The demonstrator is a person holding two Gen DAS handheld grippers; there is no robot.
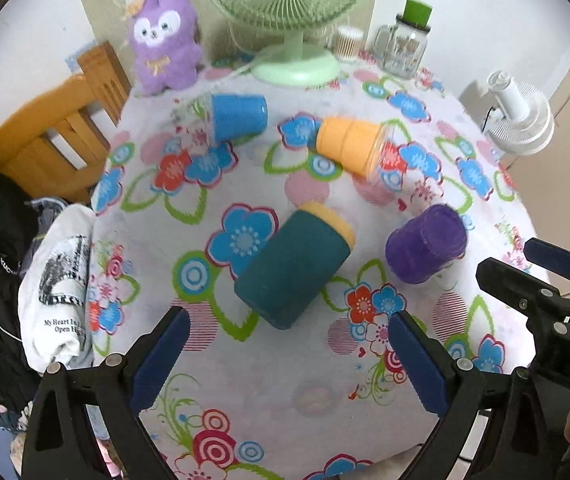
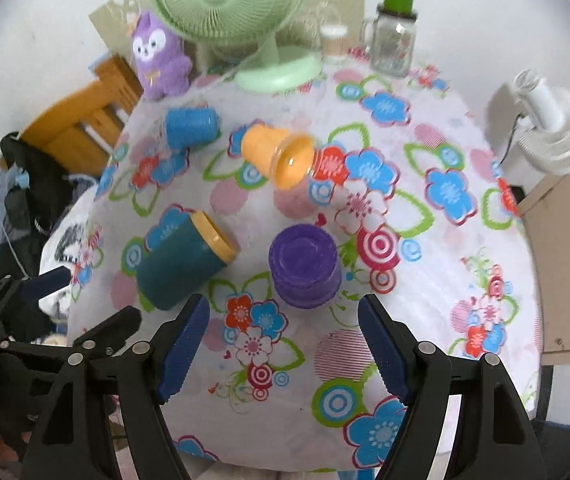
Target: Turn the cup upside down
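Several cups are on the flowered tablecloth. A teal cup with a yellow rim [image 1: 295, 266] [image 2: 183, 266] lies on its side just beyond my open, empty left gripper [image 1: 285, 360]. A purple cup [image 1: 427, 244] [image 2: 305, 266] stands upside down just beyond my open, empty right gripper [image 2: 283, 344]. An orange cup [image 1: 351, 144] [image 2: 279, 154] and a blue cup [image 1: 237, 118] [image 2: 191, 126] lie on their sides farther back. The right gripper also shows at the right edge of the left wrist view [image 1: 525, 264], the left gripper at the left edge of the right wrist view [image 2: 81, 300].
A green fan [image 1: 289, 20] [image 2: 237, 12], a purple plush toy [image 1: 163, 40] [image 2: 159, 56], a glass jar with a green lid [image 1: 407, 46] [image 2: 393, 36] and a small container [image 1: 349, 44] stand at the back. A white fan [image 1: 521, 114] [image 2: 553, 128] is at the right. A wooden chair [image 1: 57, 128] and clothes [image 1: 57, 288] are at the left.
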